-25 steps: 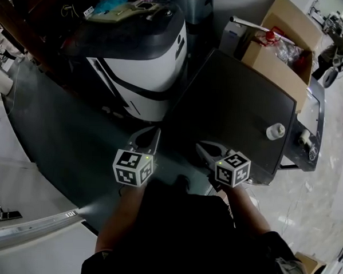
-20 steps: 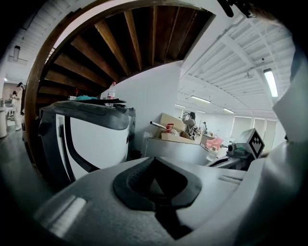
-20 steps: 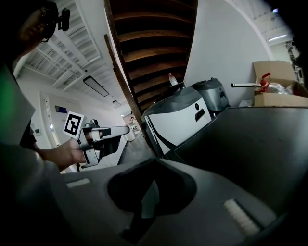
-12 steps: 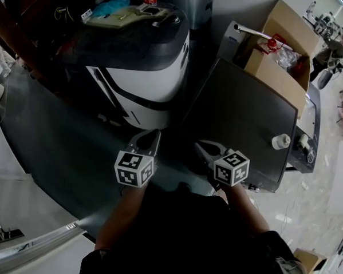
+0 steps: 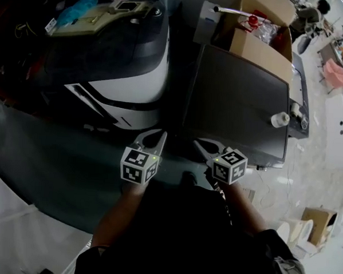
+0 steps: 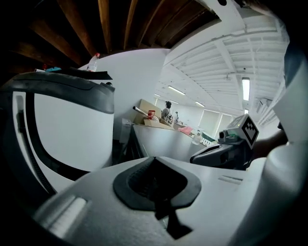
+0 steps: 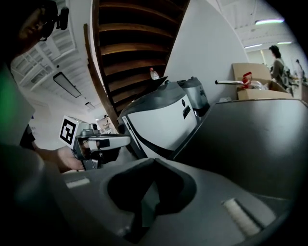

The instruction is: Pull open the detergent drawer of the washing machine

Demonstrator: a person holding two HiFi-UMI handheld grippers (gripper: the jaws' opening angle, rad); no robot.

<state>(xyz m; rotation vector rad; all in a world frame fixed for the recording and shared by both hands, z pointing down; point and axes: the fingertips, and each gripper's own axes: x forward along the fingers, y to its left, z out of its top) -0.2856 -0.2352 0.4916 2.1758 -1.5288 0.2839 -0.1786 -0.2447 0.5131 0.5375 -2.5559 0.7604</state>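
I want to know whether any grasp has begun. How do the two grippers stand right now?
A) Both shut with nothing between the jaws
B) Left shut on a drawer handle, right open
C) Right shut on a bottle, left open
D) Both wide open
A: in its own view the left gripper has its jaws meeting at the tip with nothing between them, and the right gripper shows the same.

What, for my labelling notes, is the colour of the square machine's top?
The square machine's top is dark grey, clearest in the head view.
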